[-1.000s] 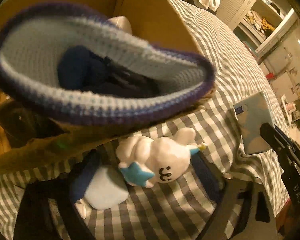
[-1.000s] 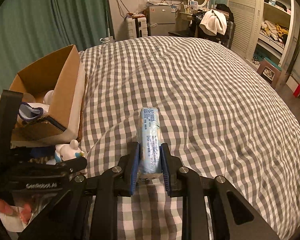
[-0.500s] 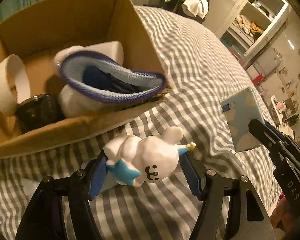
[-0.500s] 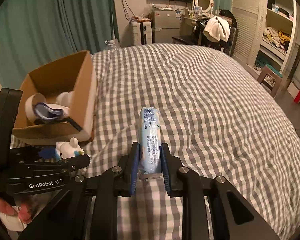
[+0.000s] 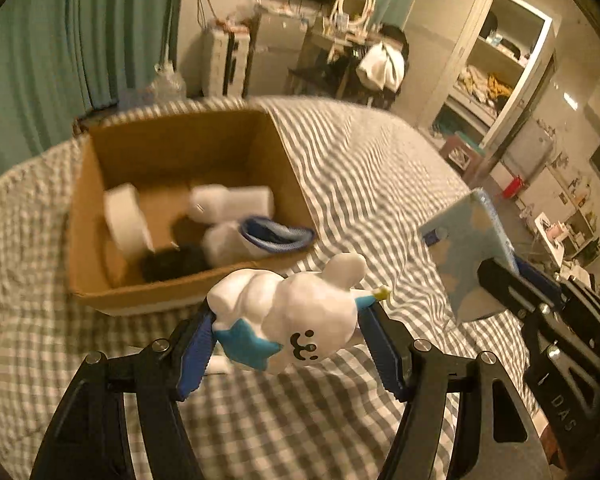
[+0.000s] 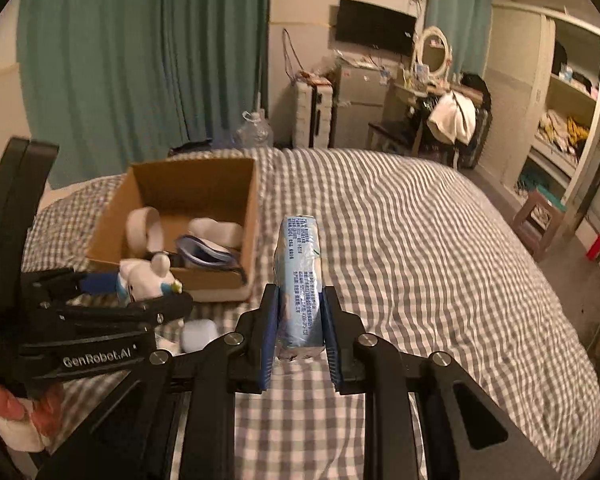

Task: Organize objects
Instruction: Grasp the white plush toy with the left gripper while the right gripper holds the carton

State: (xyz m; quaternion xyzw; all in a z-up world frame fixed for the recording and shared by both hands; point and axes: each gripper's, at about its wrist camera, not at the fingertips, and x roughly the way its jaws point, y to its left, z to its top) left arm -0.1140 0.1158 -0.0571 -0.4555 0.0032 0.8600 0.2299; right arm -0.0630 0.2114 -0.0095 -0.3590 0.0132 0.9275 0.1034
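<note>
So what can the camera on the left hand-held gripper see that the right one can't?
Only the left wrist view shows the cloud toy's smiley face and blue star, and the flat cloud-printed side of the blue packet.

Only the right wrist view shows a small white case lying on the bed, the person's fingers, and the printed narrow side of the packet.

Both show the cardboard box with white rolls and a knitted item inside, the checked bed cover, the white cloud toy in the left hand-held gripper, and the packet in the right hand-held gripper.
</note>
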